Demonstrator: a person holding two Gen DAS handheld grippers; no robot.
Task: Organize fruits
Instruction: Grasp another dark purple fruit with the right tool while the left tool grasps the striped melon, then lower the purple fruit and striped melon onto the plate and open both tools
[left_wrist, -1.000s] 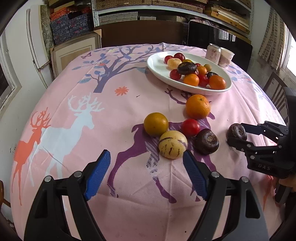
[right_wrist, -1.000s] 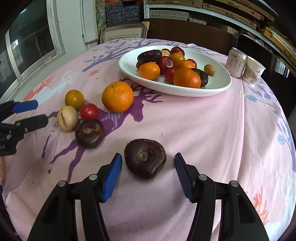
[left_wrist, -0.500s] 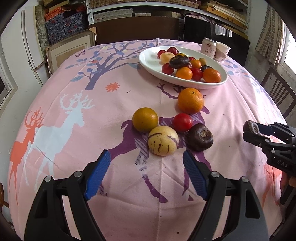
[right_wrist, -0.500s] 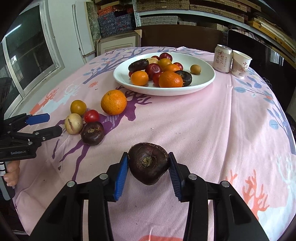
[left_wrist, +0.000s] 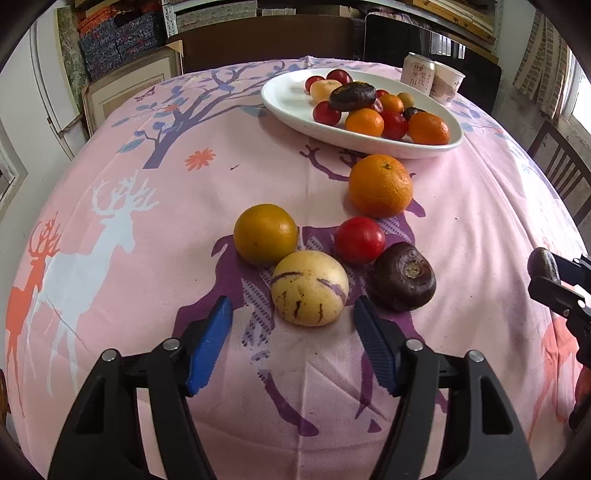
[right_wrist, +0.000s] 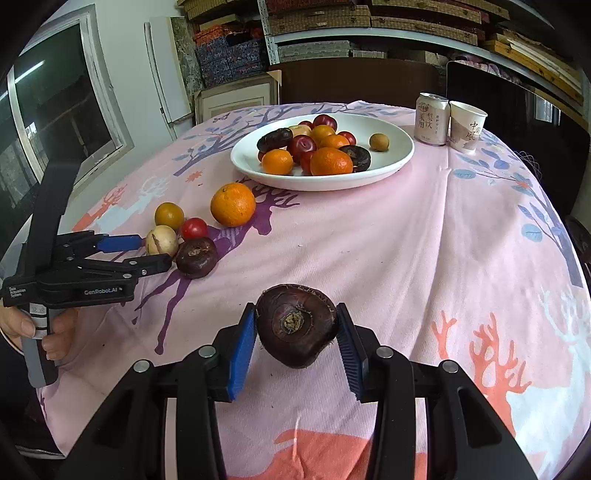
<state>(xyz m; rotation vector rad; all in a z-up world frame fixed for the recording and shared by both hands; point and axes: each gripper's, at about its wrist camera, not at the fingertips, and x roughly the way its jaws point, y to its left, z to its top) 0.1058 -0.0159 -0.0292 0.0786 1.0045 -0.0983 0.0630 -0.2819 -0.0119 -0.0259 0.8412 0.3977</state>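
My right gripper (right_wrist: 295, 343) is shut on a dark brown water chestnut (right_wrist: 296, 324) and holds it above the pink cloth; it also shows at the right edge of the left wrist view (left_wrist: 543, 264). My left gripper (left_wrist: 291, 343) is open, its jaws just short of a pale striped melon (left_wrist: 309, 293). Around the melon lie a yellow-orange fruit (left_wrist: 265, 234), a red tomato (left_wrist: 359, 240), a second water chestnut (left_wrist: 402, 276) and a large orange (left_wrist: 380, 190). The white plate (right_wrist: 391, 162) holds several fruits.
A drink can (right_wrist: 431, 118) and a paper cup (right_wrist: 466, 126) stand behind the plate. The round table has a pink deer-print cloth (right_wrist: 424, 236). A chair (left_wrist: 561, 173) stands at the right. Shelves and boxes line the back wall.
My right gripper closed on the water chestnut and lifted it off the cloth. My left gripper moved forward, closer to the pale melon, still open.
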